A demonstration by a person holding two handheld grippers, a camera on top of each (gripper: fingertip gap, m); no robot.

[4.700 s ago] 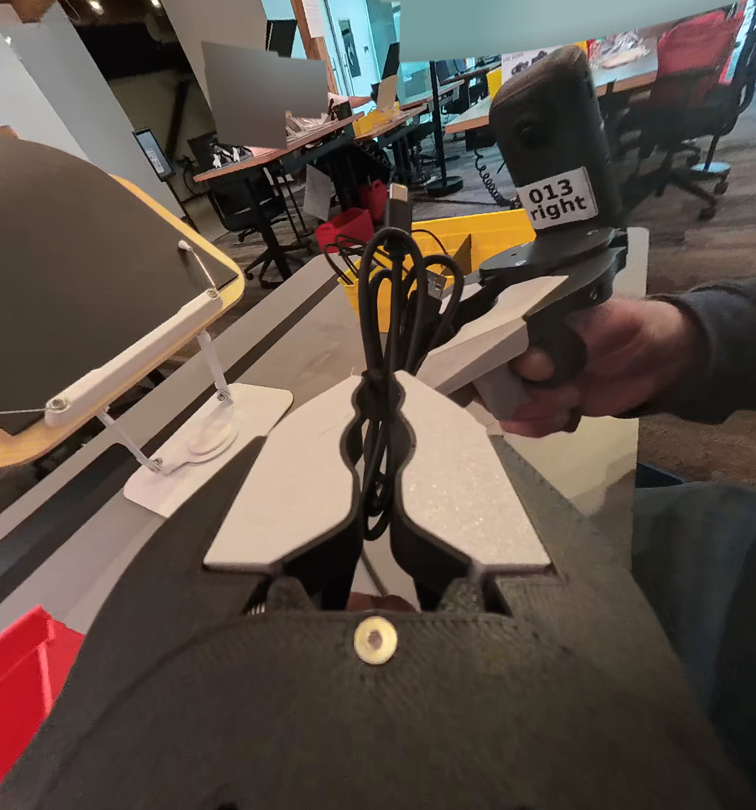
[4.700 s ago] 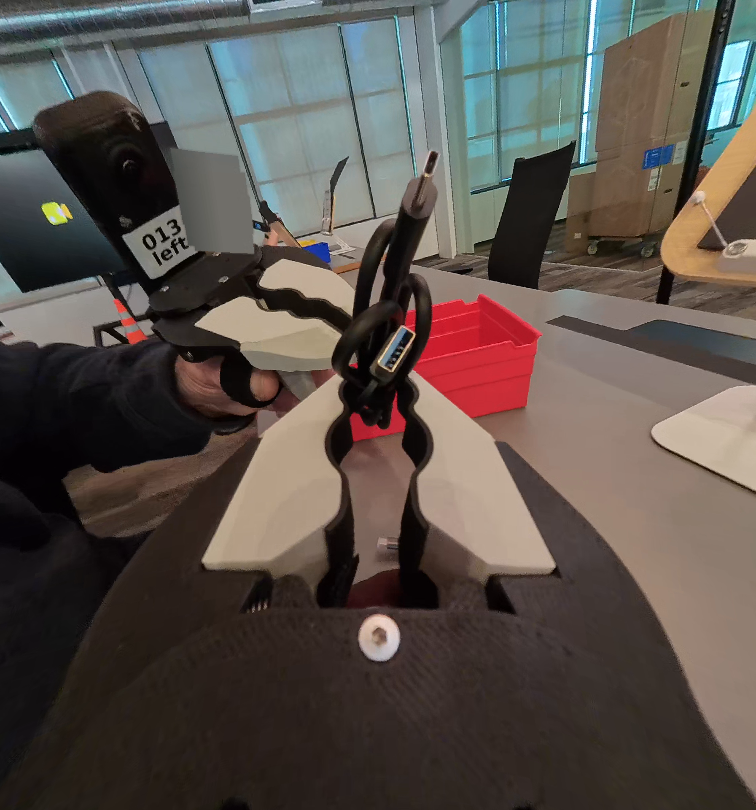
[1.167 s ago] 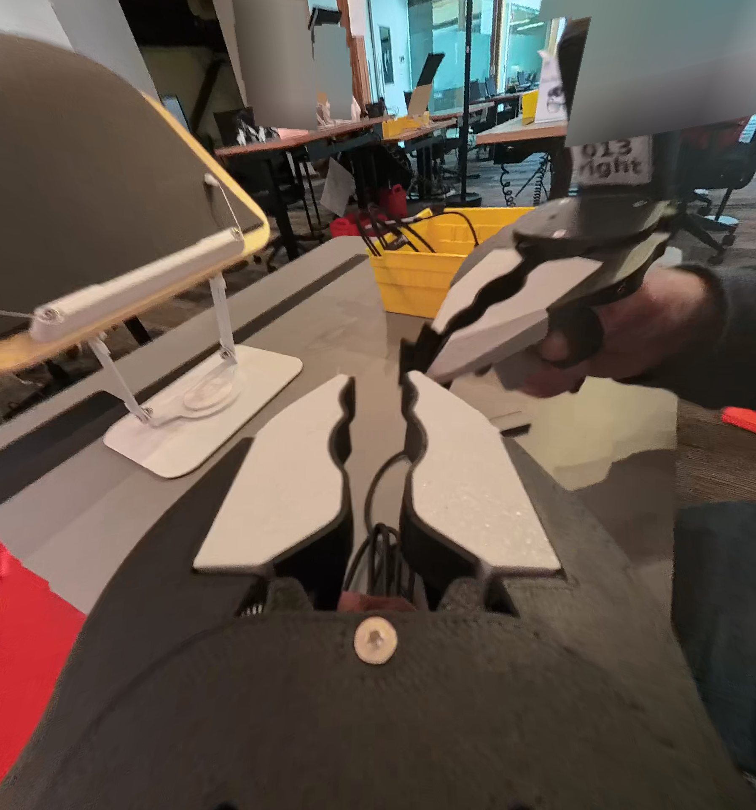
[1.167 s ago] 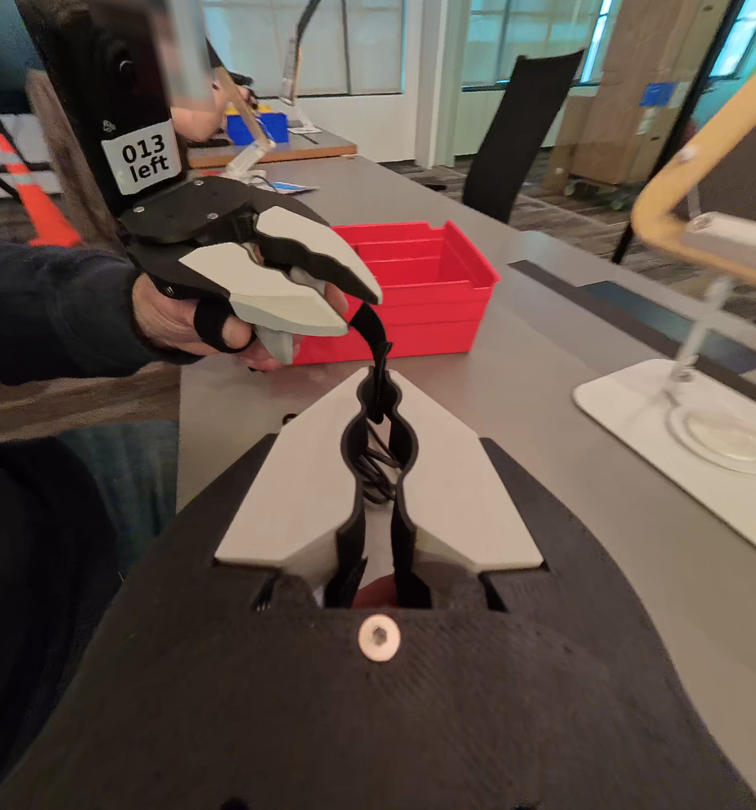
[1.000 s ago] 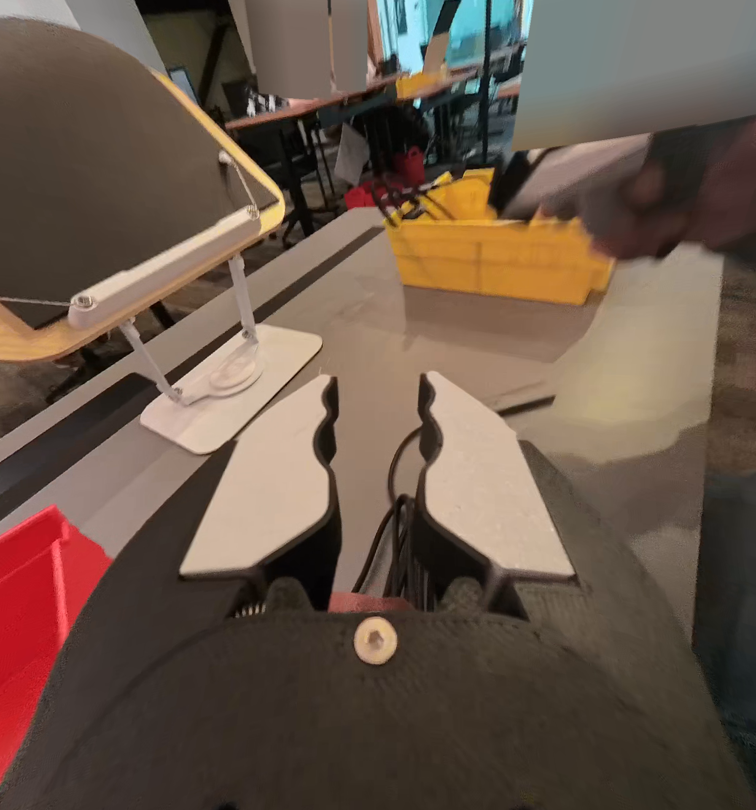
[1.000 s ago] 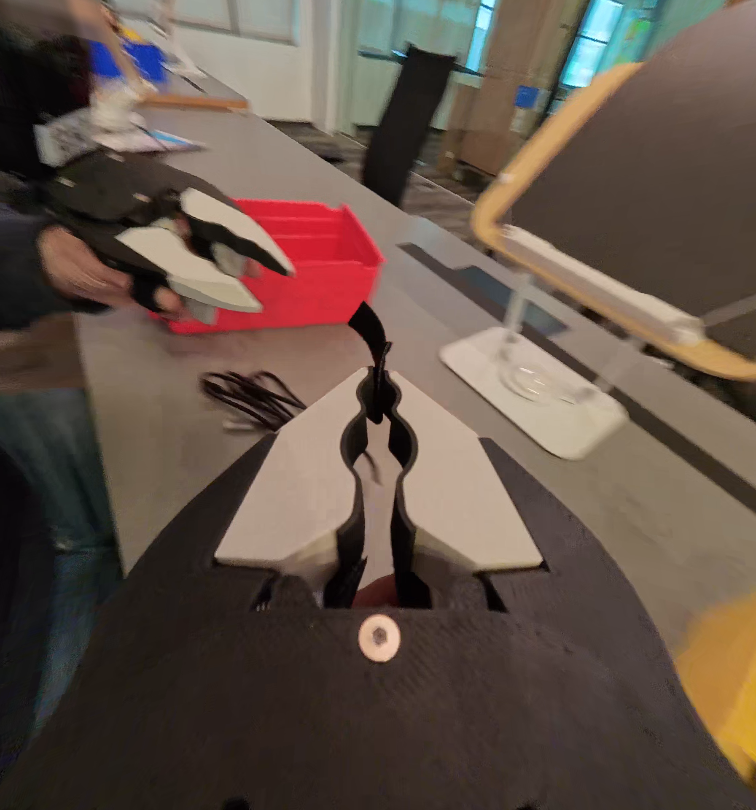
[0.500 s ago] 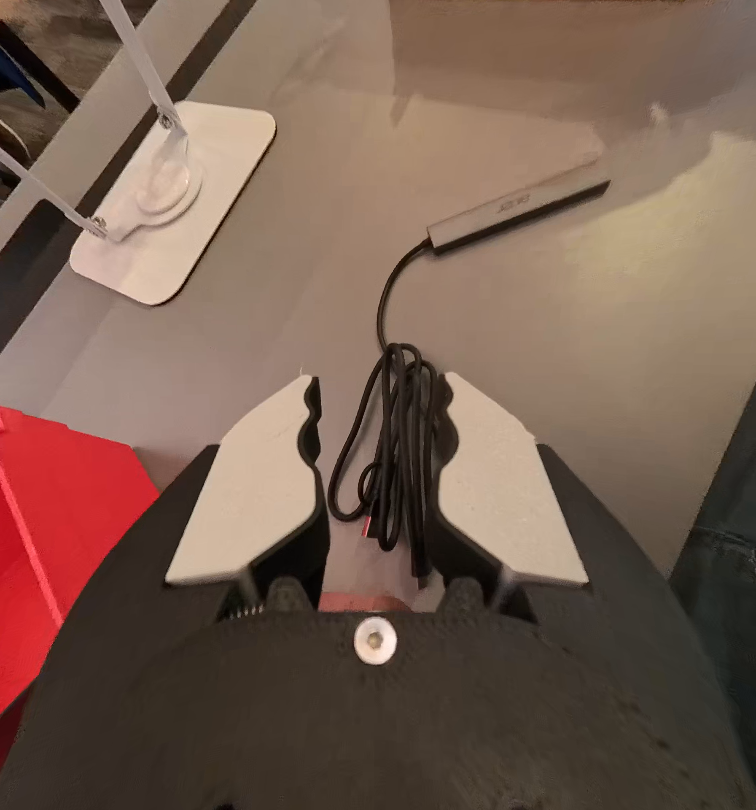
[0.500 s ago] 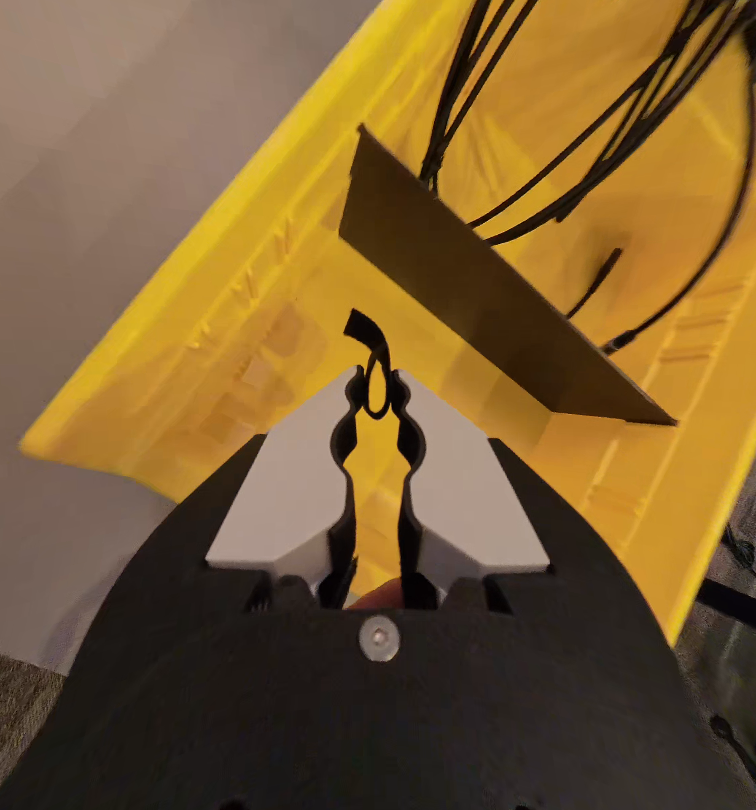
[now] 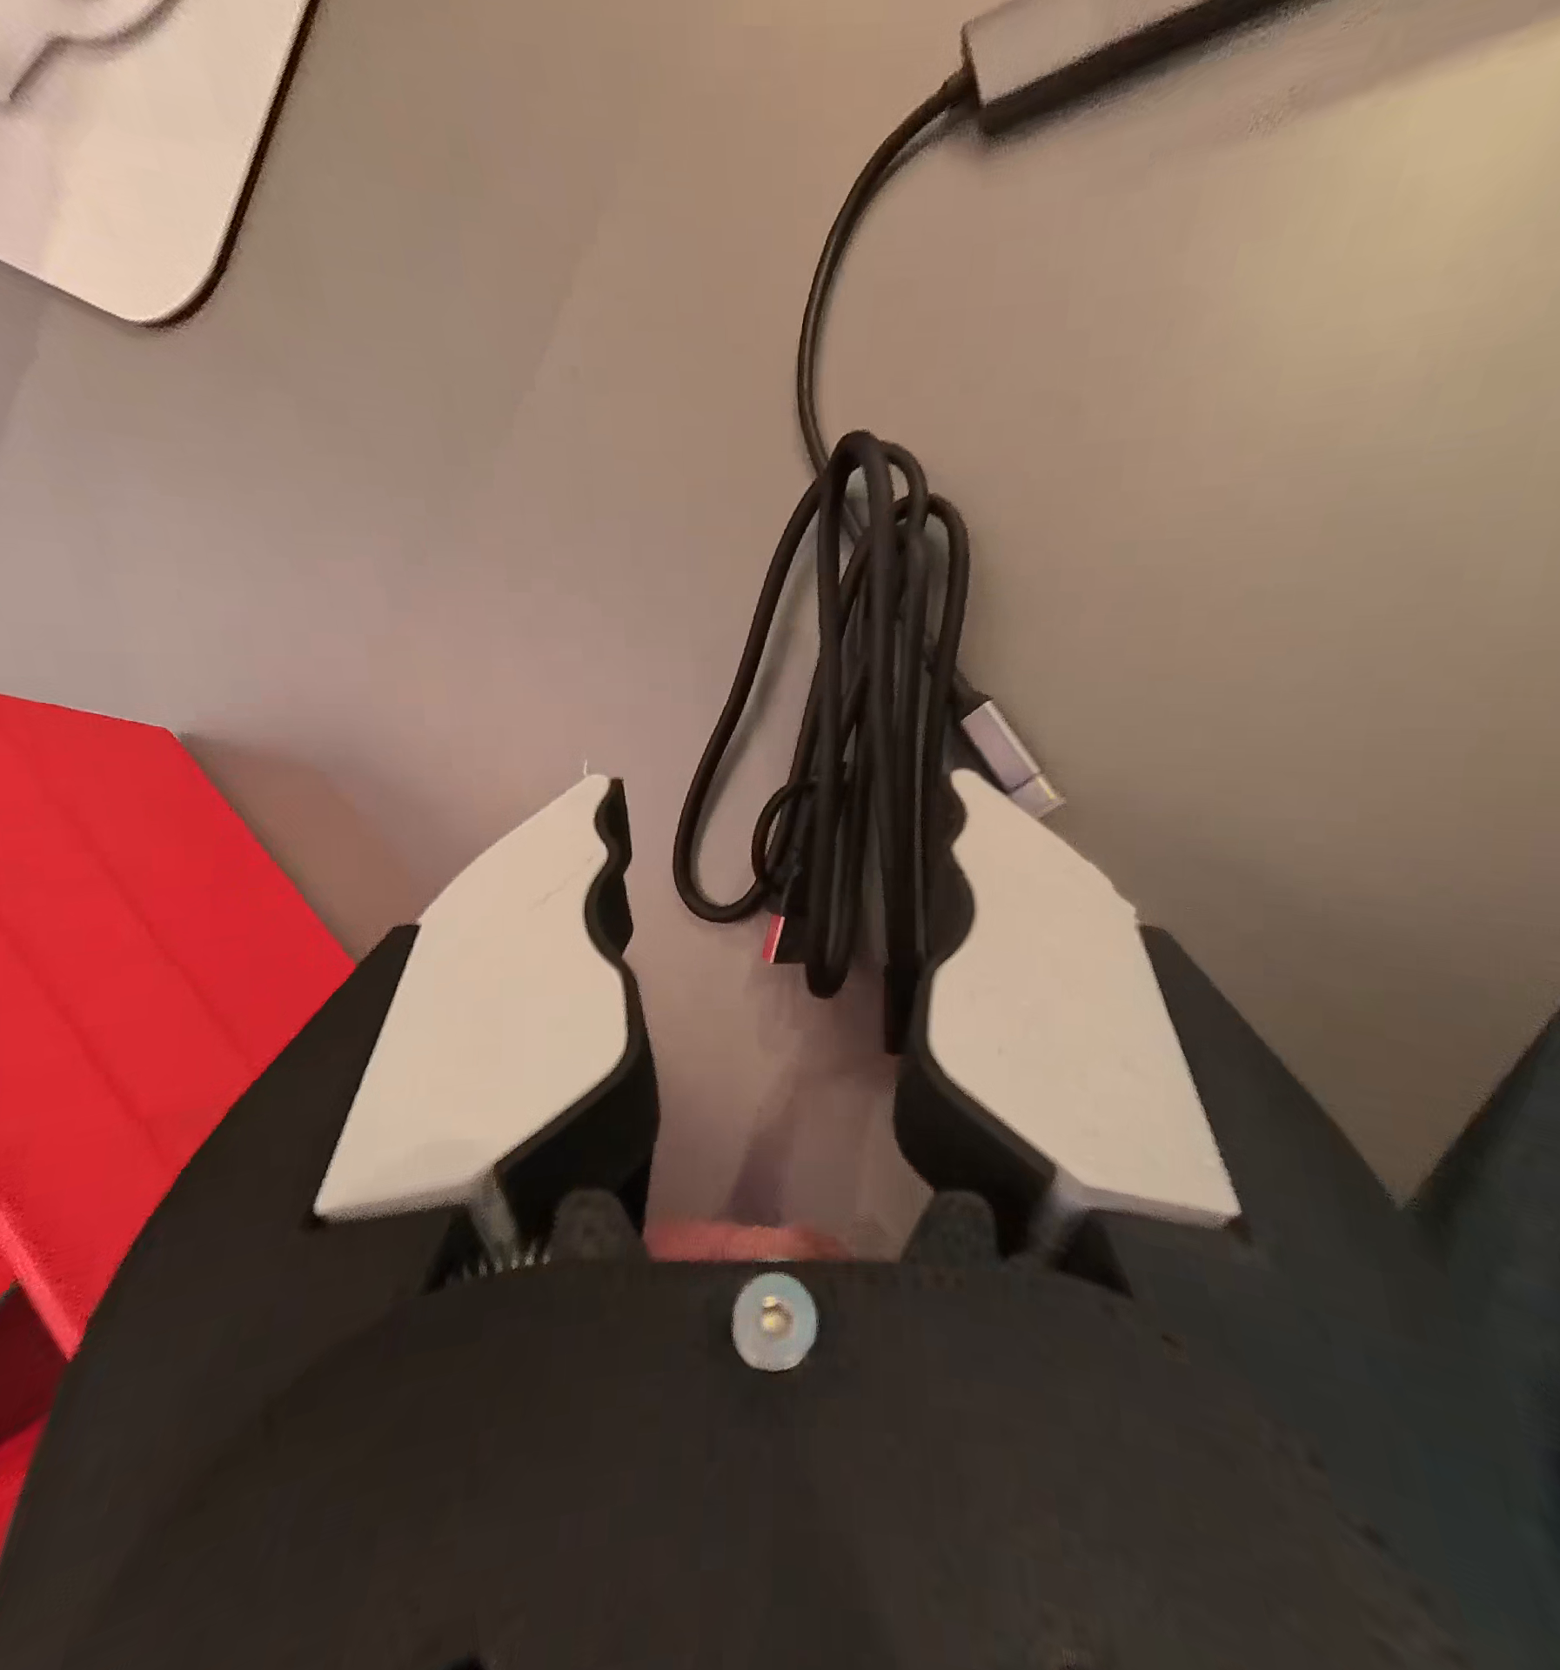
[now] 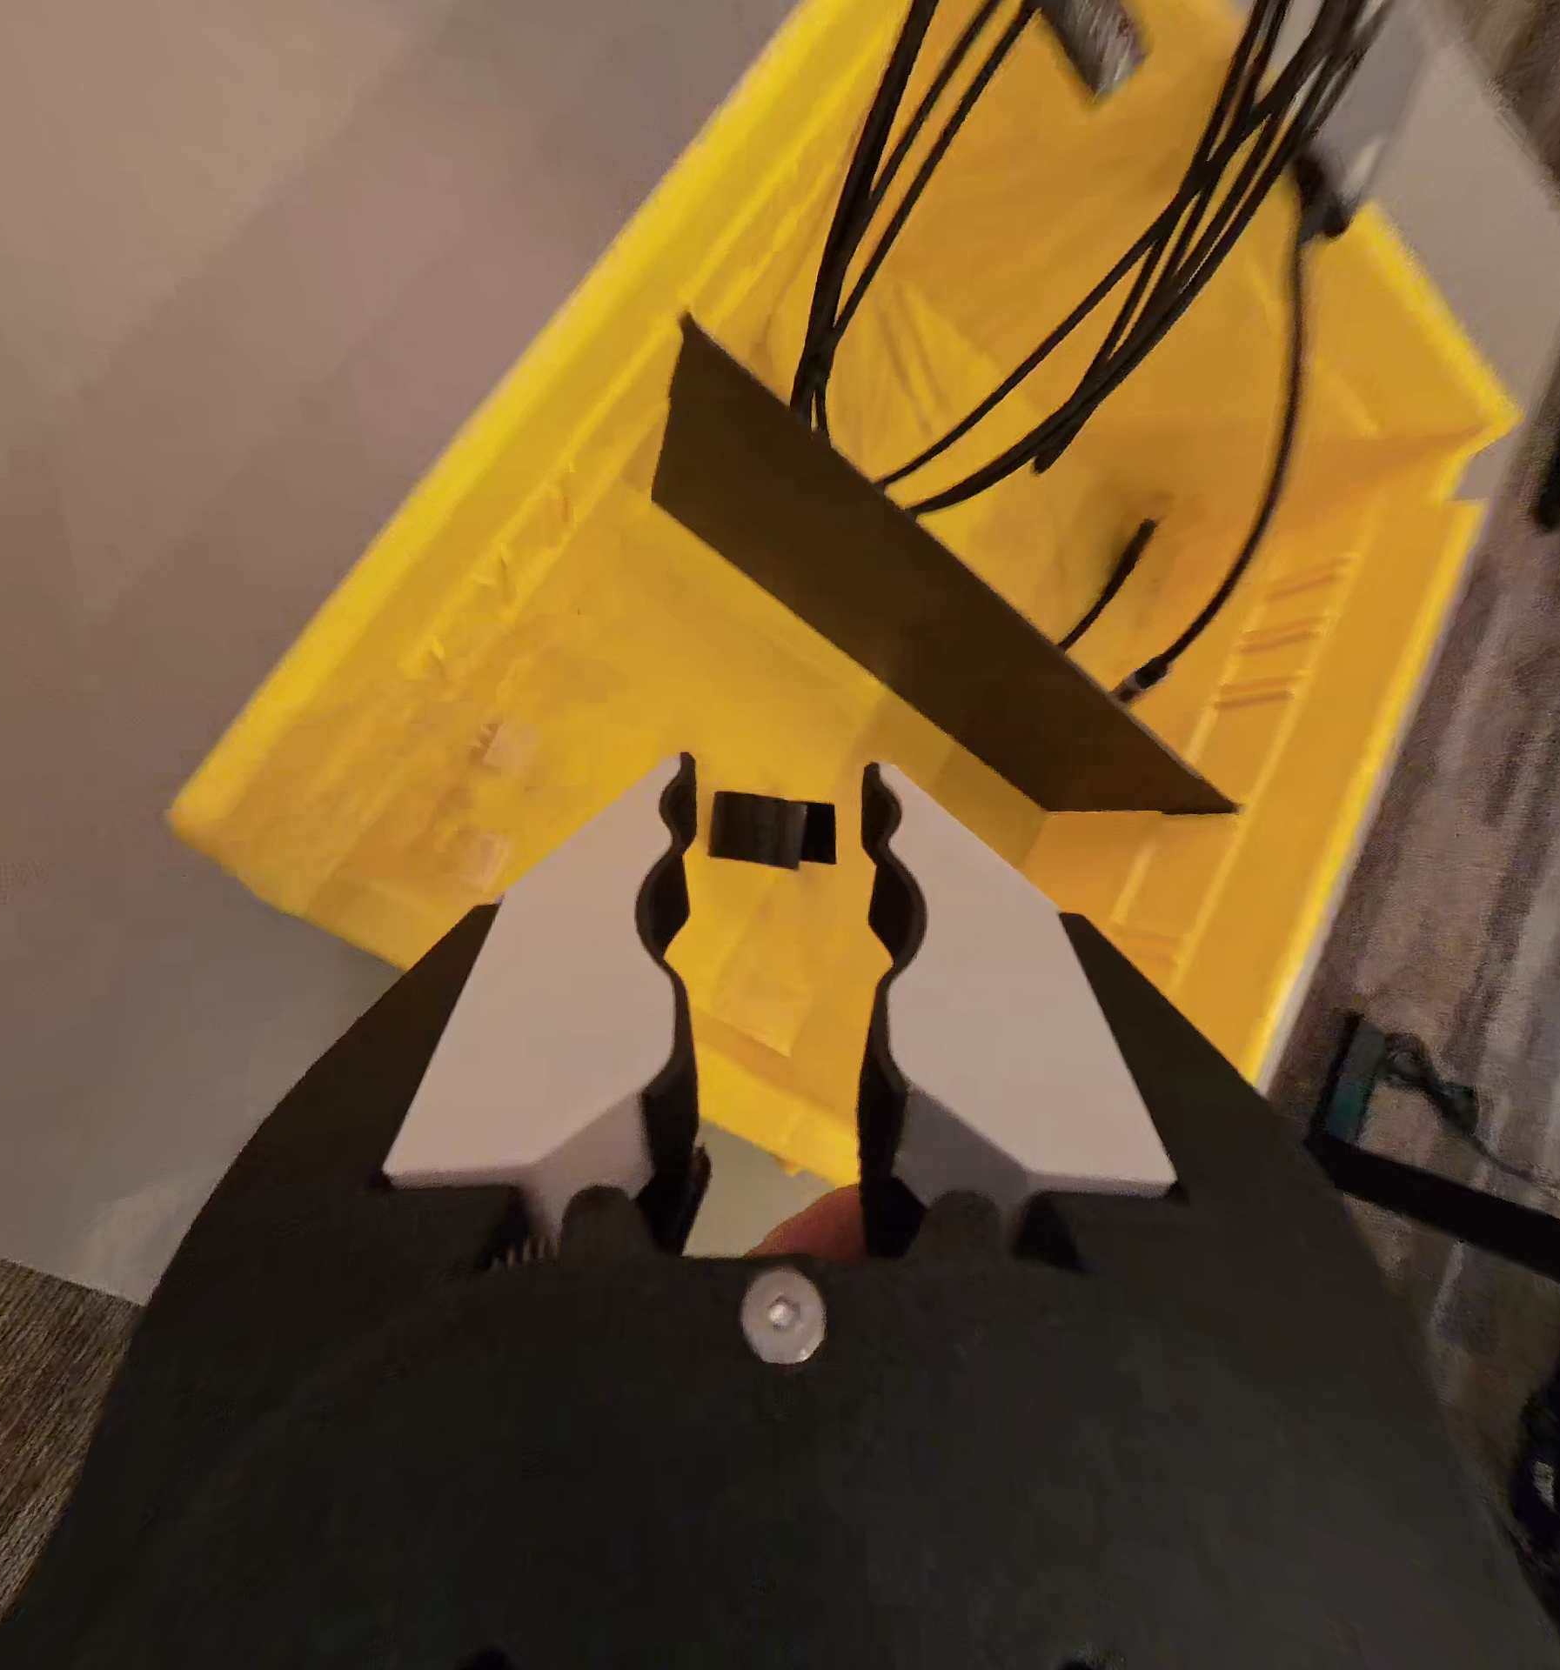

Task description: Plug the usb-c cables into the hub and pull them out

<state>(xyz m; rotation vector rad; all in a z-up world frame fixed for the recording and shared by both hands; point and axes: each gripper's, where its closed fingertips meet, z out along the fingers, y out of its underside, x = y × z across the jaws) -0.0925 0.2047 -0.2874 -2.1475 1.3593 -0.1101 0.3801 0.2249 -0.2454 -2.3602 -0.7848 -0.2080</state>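
In the left wrist view a loosely coiled black cable bundle [image 9: 857,687] lies on the grey table, with a silver plug [image 9: 1006,755] and a red-tipped plug [image 9: 776,940] at its near end. A thin lead runs from it to the grey hub [image 9: 1119,63] at the top right. My left gripper [image 9: 780,782] is open and empty, close above the bundle's near end. My right gripper [image 10: 778,766] is open over the yellow bin [image 10: 450,687]. A small black strap [image 10: 771,827] shows loose between its tips, touching neither finger.
A red bin [image 9: 80,949] sits at the left of the left gripper. A white lamp base [image 9: 107,154] is at the far left. The yellow bin has a black divider [image 10: 921,614] with several black cables [image 10: 1074,316] behind it. Carpet floor lies beyond the table's edge on the right. The white lamp base [image 9: 107,154] is about 30 centimeters from my left fingertips and 50 centimeters from my right.
The left gripper has let the bundle onto the table, opened wider and come down close over it. The right gripper swung to the yellow bin, then opened and let go of the black strap.
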